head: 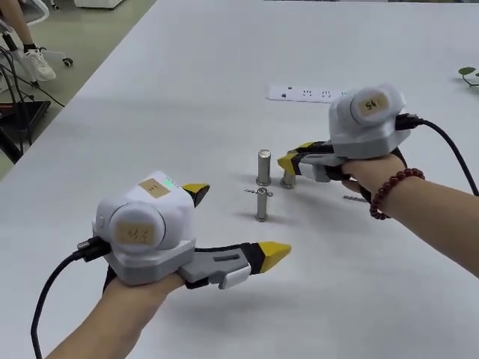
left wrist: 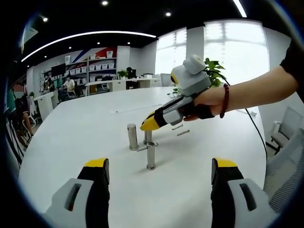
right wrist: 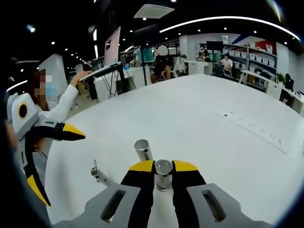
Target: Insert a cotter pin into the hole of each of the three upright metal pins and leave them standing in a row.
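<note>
The right hand-held gripper (right wrist: pixel 163 166) is closed on a short upright silver metal pin (right wrist: pixel 163 176), which stands on the white counter (head: pixel 187 97). A second silver pin (head: pixel 263 166) stands just beside it. A third silver pin (head: pixel 261 205), near both, is fitted with a thin wire cotter pin (head: pixel 257 192) through its hole. The left hand-held gripper (head: pixel 236 223) is held with its jaws wide apart, gripping nothing and clear of the pins.

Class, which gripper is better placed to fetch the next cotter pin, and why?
Left, probably: the left gripper is open and empty, while the right gripper is shut on an upright metal pin. The loose cotter pins lie nearer the right hand, though.
</note>
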Tool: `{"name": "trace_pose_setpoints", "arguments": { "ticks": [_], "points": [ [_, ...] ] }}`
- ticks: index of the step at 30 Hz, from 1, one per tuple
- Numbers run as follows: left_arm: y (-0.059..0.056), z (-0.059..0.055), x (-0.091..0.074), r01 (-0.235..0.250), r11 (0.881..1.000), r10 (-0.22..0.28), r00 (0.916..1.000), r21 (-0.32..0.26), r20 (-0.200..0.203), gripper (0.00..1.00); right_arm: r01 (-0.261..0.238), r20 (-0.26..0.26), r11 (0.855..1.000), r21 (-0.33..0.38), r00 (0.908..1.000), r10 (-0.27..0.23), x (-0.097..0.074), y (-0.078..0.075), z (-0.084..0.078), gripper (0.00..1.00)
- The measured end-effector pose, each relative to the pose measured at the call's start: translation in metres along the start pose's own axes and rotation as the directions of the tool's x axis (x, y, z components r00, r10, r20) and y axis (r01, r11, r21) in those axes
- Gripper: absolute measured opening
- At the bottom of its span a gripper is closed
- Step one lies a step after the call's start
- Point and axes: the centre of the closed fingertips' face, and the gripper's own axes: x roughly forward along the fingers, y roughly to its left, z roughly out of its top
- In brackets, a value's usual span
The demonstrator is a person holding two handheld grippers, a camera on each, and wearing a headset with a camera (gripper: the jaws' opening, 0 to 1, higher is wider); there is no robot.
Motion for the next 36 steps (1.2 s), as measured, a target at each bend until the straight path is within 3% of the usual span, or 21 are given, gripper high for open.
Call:
{"name": "trace_pose_setpoints", "arguments": {
  "ticks": [14,31,36],
  "points": [
    [-0.004,0.003,-0.005,0.016,1.000,-0.016,0.9998,-0.003,0.012,0.98,0.007,-0.011,1.000,-0.028,0.9999,-0.007,-0.016,0.003,-0.008,0.08],
    [-0.011,0.002,-0.013,0.026,1.000,-0.025,0.9997,0.012,-0.002,0.99,-0.014,-0.018,0.997,-0.073,0.9998,0.013,-0.045,0.012,-0.018,0.08],
    [-0.015,0.002,-0.014,0.032,0.999,-0.032,0.9995,0.019,-0.005,0.99,-0.039,-0.025,0.994,-0.097,0.9990,0.037,-0.051,0.023,-0.023,0.08]
  ]
}}
